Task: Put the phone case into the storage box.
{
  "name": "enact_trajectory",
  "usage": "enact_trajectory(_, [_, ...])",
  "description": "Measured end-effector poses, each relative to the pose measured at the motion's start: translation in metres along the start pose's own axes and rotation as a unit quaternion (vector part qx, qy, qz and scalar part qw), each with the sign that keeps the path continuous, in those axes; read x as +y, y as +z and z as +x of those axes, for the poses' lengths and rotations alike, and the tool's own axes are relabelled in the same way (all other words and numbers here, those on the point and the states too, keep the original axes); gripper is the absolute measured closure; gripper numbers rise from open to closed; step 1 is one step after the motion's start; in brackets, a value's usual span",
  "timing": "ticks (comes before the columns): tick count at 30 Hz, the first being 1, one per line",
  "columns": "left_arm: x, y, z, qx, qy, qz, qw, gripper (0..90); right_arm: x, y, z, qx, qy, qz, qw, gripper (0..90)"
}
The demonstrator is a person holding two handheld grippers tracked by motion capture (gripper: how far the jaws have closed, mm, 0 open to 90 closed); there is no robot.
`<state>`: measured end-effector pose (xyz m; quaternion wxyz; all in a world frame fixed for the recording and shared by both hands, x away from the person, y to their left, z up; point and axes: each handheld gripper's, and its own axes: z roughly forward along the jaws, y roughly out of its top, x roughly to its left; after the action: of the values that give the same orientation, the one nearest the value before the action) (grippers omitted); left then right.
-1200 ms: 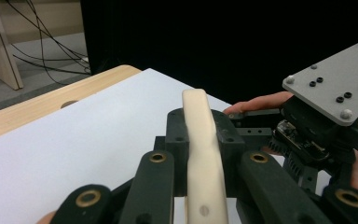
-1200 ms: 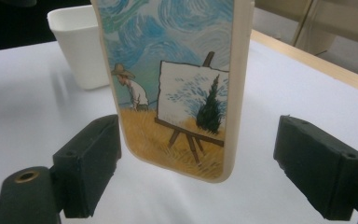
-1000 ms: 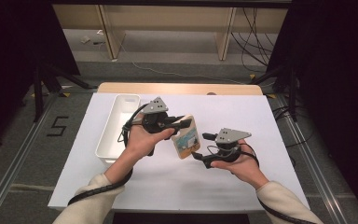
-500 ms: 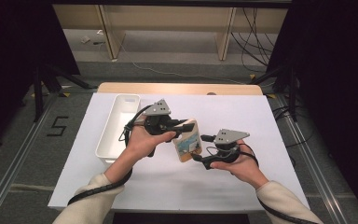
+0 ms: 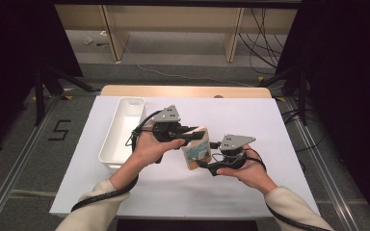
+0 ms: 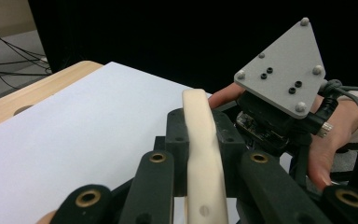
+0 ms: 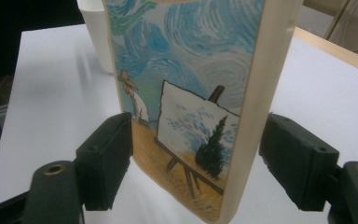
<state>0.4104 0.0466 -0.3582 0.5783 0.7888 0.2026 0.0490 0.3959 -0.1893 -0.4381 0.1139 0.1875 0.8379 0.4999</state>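
A flat wooden block (image 5: 198, 149) with a painted picture of a painter and an easel on its face is held upright above the white table (image 5: 279, 125). My left gripper (image 5: 196, 134) is shut on its upper edge, and the pale edge (image 6: 200, 154) runs between the jaws in the left gripper view. My right gripper (image 5: 203, 159) comes in from the right, lower down. In the right gripper view its jaws stand on either side of the block (image 7: 191, 84), with a sliver of gap at the right one. That gripper (image 7: 196, 158) reads as open.
A long white tray (image 5: 111, 162) lies on the left of the table, just beyond my left hand, and its wall (image 7: 95, 28) shows behind the block. The right gripper's grey plate (image 6: 284, 70) sits close to the left jaws. Wooden table edge (image 5: 183, 90) at the back.
The left gripper has tipped the block more upright and brought it down to the right. The right gripper has closed in until its jaws straddle the block.
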Motion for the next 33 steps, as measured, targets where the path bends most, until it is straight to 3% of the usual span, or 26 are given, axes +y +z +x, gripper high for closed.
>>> enact_trajectory(4, [0.000,0.002,-0.002,-0.007,0.003,0.002,1.0000,79.4,0.000,0.000,0.000,0.005,-0.003,0.001,1.0000,32.5])
enact_trajectory(10, [-0.001,0.003,-0.003,-0.017,0.010,0.003,0.9998,79.4,0.000,0.001,-0.002,0.031,-0.002,-0.001,0.9995,39.9])
enact_trajectory(19, [-0.001,0.002,-0.003,-0.022,0.016,0.003,0.9996,79.3,-0.001,-0.002,-0.006,0.053,0.008,0.001,0.9986,56.8])
enact_trajectory(25, [0.000,0.001,-0.003,-0.042,0.047,0.001,0.9980,78.2,-0.001,-0.004,-0.009,0.068,0.010,0.001,0.9976,69.2])
enact_trajectory(27, [0.001,0.002,-0.002,-0.040,0.061,-0.006,0.9973,71.5,-0.002,-0.004,-0.010,0.073,0.012,0.003,0.9973,76.1])
enact_trajectory(30, [0.002,0.002,-0.002,0.005,0.100,-0.016,0.9949,49.3,-0.002,-0.004,-0.010,0.083,0.013,0.003,0.9965,80.0])
enact_trajectory(33, [0.003,0.001,-0.004,0.034,0.098,-0.032,0.9941,34.3,-0.001,-0.004,-0.009,0.078,0.018,0.005,0.9968,80.3])
